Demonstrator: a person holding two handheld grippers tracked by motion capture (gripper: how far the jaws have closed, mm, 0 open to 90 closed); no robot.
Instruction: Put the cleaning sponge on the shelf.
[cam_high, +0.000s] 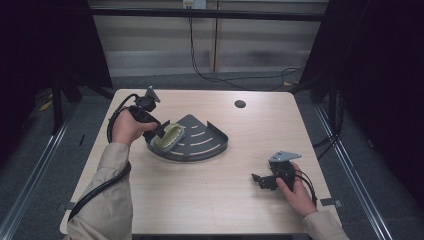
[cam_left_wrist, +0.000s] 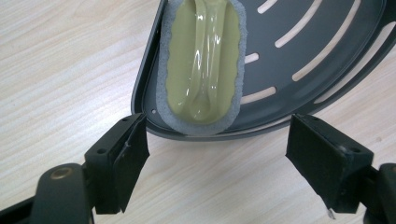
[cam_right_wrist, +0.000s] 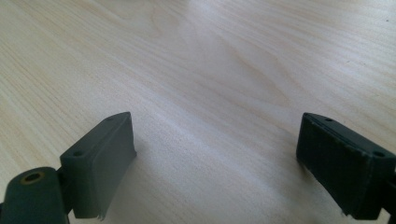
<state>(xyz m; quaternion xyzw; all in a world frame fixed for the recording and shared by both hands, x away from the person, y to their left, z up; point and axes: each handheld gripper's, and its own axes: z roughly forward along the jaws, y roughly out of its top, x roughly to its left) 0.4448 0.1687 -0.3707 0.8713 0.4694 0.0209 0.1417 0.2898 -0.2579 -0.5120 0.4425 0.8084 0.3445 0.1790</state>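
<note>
A dark grey quarter-round slotted tray lies on the table's left centre. A yellow-green scrubber with a grey foam rim rests inside the tray at its left corner. My left gripper hovers just off the tray's rim, open, jaws wide apart with nothing between them and the scrubber's near end just beyond. My right gripper sits low over bare wood at the front right, open and holding nothing.
A light wooden table carries a small round black hole near its far edge. Cables trail from both grippers. Dark floor and metal rails surround the table.
</note>
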